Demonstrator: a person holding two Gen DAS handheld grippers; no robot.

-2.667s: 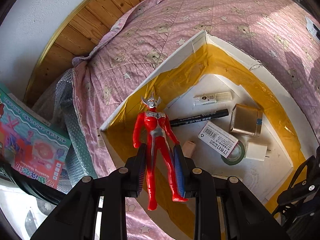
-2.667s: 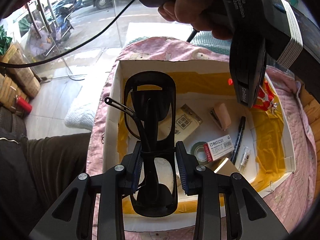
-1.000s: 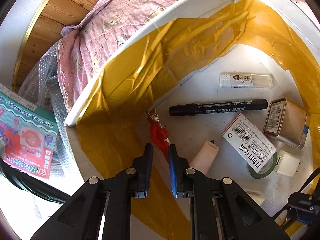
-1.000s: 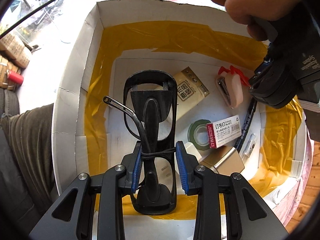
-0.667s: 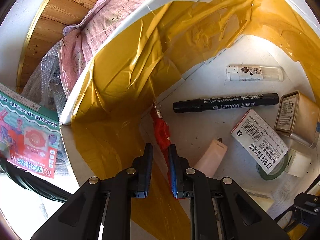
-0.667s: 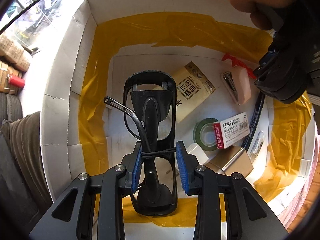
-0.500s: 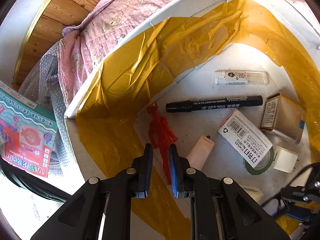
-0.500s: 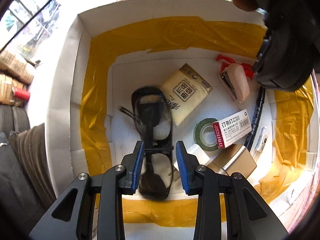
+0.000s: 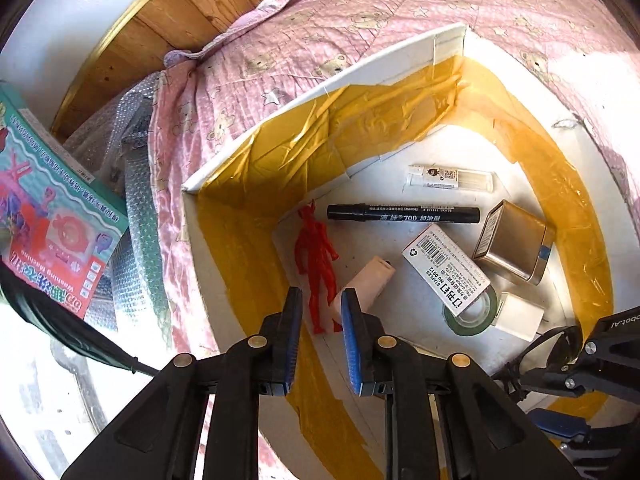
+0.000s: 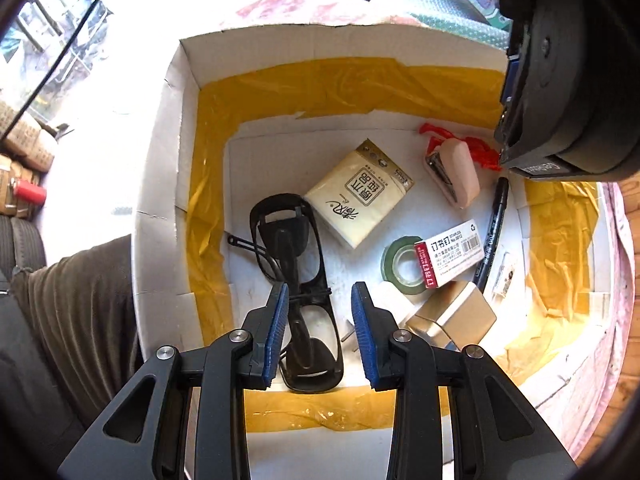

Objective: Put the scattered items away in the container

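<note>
The left gripper (image 9: 320, 340) hovered above the box (image 9: 312, 96) with its 2 fingers (image 9: 290, 340) parted and nothing between them; the red figure (image 9: 318, 256) lay on the box floor just beyond the tips, at 12 o'clock from them, apart from both pads. The right gripper (image 10: 320, 332) also had its fingers (image 10: 276, 332) spread wide and empty, with the black glasses (image 10: 298, 276) lying loose on the floor below the gap, nearer the left pad; whether that pad brushed the frame was hard to tell.

The box stood on a pink bedspread (image 9: 360, 40), its white walls lined inside with yellow tape. In the right wrist view, open floor remained at 11 o'clock of the glasses, up to the far wall, while the 3 o'clock side was crowded.

Inside, in the right wrist view, a tissue pack (image 10: 360, 196) lay just beside the glasses at 1 o'clock. A pink stapler (image 10: 454, 176) rested partly over the red figure near the far wall. A green tape roll (image 10: 402, 264) sat under one end of a staples box (image 10: 450, 252), with a black marker (image 10: 492, 232) alongside at 3 o'clock and a gold tin (image 10: 456, 316) at 5 o'clock. In the left wrist view, a small clear tube (image 9: 450, 176) lay beyond the marker, and a white charger (image 9: 520, 316) touched the tape roll.
</note>
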